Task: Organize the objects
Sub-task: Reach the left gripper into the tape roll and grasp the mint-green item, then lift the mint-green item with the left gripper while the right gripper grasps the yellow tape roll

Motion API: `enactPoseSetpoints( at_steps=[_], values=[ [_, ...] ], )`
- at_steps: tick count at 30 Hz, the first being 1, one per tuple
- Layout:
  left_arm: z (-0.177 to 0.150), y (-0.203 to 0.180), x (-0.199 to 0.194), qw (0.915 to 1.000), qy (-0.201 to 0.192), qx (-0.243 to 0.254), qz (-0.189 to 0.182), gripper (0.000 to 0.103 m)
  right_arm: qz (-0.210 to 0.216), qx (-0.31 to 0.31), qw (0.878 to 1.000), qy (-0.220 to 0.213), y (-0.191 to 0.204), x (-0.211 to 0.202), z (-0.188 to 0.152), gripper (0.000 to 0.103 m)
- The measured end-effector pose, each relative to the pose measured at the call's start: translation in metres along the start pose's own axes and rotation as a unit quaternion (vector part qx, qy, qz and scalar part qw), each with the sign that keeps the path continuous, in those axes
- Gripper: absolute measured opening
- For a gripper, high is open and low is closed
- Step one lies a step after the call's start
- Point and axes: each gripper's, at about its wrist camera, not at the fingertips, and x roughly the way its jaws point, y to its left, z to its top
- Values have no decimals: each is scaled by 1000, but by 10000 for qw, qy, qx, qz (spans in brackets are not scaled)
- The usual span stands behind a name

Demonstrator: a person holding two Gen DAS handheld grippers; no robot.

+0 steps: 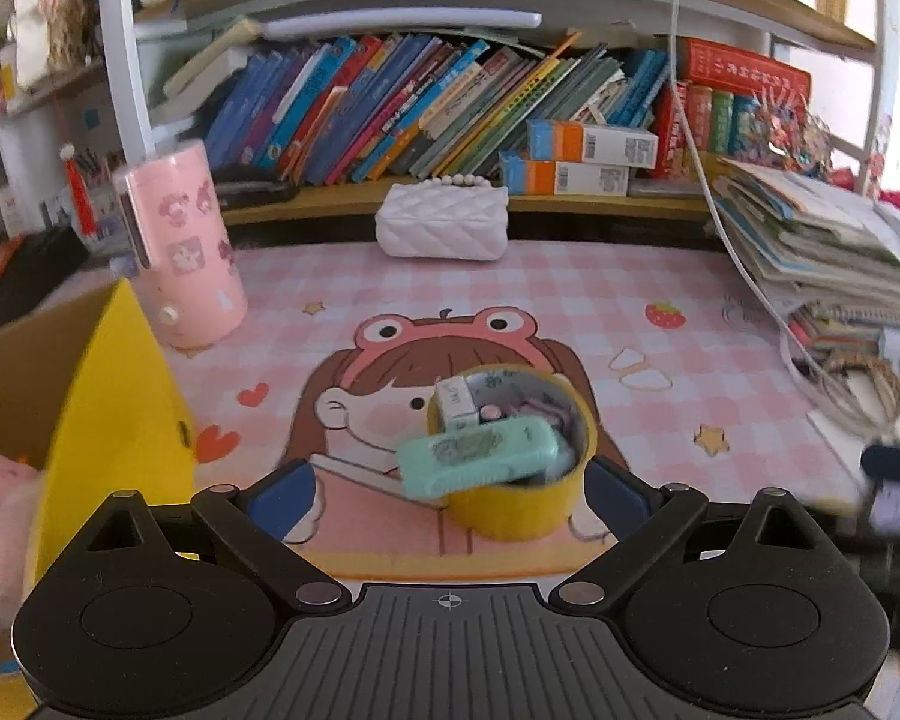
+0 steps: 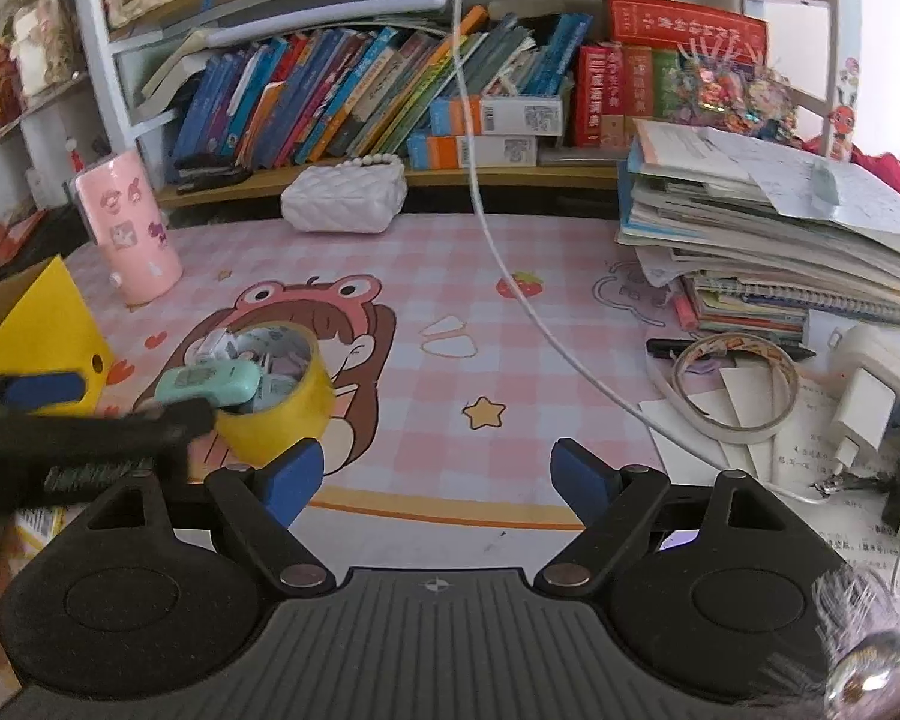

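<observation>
Tape roll (image 1: 519,510), yellow, stuffed with small items: between wide left gripper (image 1: 453,489) jaws, unpressed. Right gripper (image 2: 435,471): wide, empty.

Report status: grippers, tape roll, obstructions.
Left gripper open, straddling yellow tape roll. Right gripper open, empty. Mint case overhangs rim.

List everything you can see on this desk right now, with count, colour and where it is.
tape roll: one, yellow, mid-mat, filled with small items
mint case: one, green, across the roll's rim
pink tumbler: one, back left
quilted purse: one, white, back centre
yellow box: one, left edge
paper stack: one, mixed colours, right
clear tape roll: one, whitish, right front
charger: one, white, far right
cable: one, white, hanging across
desk mat: one, pink checked
left gripper: open around the roll
right gripper: open, empty
</observation>
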Motion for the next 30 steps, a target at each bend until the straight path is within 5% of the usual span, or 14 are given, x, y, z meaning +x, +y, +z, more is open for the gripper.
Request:
enactPoseSetpoints(
  at_steps=[7, 10, 12, 14, 21, 30],
  values=[
    [5, -3, 30, 9984, 373, -414, 77, 91, 110, -387, 9992, 14, 10, 2, -5, 83],
    [7, 0, 36, 9972, 413, -612, 113, 83, 186, -438, 9988, 75, 12, 4, -7, 83],
    [8, 0, 39, 9967, 432, -691, 44, 69, 229, -487, 9985, 108, 13, 5, -8, 83],
    [8, 0, 39, 9965, 441, -712, 10, 70, 276, -548, 9980, 125, 15, 6, -9, 83],
    [6, 15, 1, 9969, 178, -761, -128, 69, 437, -851, 9954, 101, 25, 19, -10, 91],
    [-6, 54, -68, 9947, -84, -1002, 230, 70, 839, -1585, 9838, -2, 63, 66, -2, 98]
  ],
)
